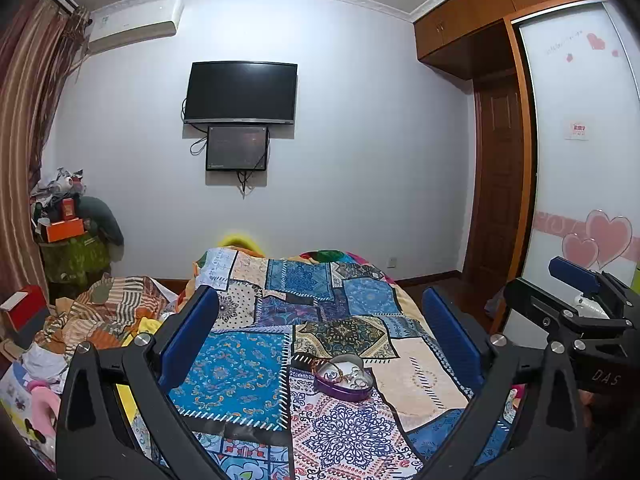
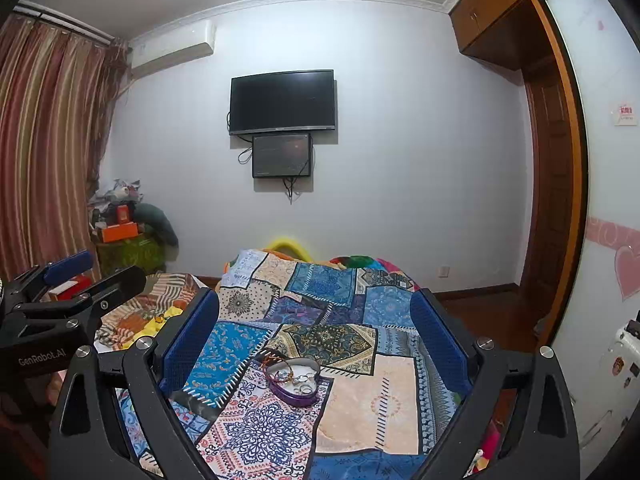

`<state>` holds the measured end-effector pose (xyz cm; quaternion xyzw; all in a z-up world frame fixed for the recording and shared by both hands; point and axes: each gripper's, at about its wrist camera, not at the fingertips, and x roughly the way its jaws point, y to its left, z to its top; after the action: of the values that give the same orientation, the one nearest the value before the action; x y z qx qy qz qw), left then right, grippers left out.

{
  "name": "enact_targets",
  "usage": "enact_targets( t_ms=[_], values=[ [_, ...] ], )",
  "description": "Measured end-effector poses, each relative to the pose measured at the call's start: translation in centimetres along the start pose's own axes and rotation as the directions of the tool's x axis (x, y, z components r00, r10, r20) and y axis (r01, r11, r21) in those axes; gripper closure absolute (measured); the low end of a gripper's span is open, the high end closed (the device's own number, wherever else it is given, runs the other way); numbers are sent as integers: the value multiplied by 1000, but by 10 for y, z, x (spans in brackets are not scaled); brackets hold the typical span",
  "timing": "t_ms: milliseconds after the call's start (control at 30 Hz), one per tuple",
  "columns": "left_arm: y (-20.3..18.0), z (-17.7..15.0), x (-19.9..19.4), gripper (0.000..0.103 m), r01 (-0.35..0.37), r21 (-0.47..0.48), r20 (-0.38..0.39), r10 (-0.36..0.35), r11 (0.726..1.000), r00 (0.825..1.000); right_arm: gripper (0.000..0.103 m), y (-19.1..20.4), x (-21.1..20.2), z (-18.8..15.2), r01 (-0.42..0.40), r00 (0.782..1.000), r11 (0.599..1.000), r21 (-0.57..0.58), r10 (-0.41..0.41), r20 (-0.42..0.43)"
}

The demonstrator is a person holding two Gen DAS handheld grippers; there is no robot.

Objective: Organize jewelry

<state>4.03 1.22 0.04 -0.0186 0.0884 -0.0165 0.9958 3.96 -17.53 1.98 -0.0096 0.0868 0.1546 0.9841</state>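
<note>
We hold the left gripper (image 1: 320, 340) and right gripper (image 2: 316, 340) spread wide and empty above the patchwork quilt (image 1: 240, 372). The heart-shaped purple tin (image 1: 345, 376) sits there, rings and a bracelet inside (sorting begun or finished, we cannot tell).

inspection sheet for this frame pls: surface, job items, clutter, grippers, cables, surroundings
Surface: bed under a multicoloured patchwork bedspread, mostly flat.
Job's things: purple heart-shaped tin, lid off, holding rings and bracelets; a beaded strand hangs over its far rim.
Clutter: crumpled striped bedding left of the bedspread; pile of boxes and bags in the far left corner.
Grippers: left gripper open, empty; right gripper open, empty; both short of the tin.
Cables: black leads dangling from the wall-mounted black television and the smaller screen below it.
Surroundings: striped curtain, white air conditioner, wooden wardrobe.
</note>
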Motion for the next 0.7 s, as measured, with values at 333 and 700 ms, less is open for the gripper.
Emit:
enact_targets(
  t_ms=[333, 700],
  values=[
    [-1, -2, 3, 1, 5, -6, -10, -5, 1000, 1000, 8, -1, 0, 0, 0, 1000, 1000, 1, 0, 1],
    [-2, -2, 3, 1, 12, -16, -19, -12, 1000, 1000, 8, -2, 1, -1, 4, 1000, 1000, 8, -4, 2]
  ],
)
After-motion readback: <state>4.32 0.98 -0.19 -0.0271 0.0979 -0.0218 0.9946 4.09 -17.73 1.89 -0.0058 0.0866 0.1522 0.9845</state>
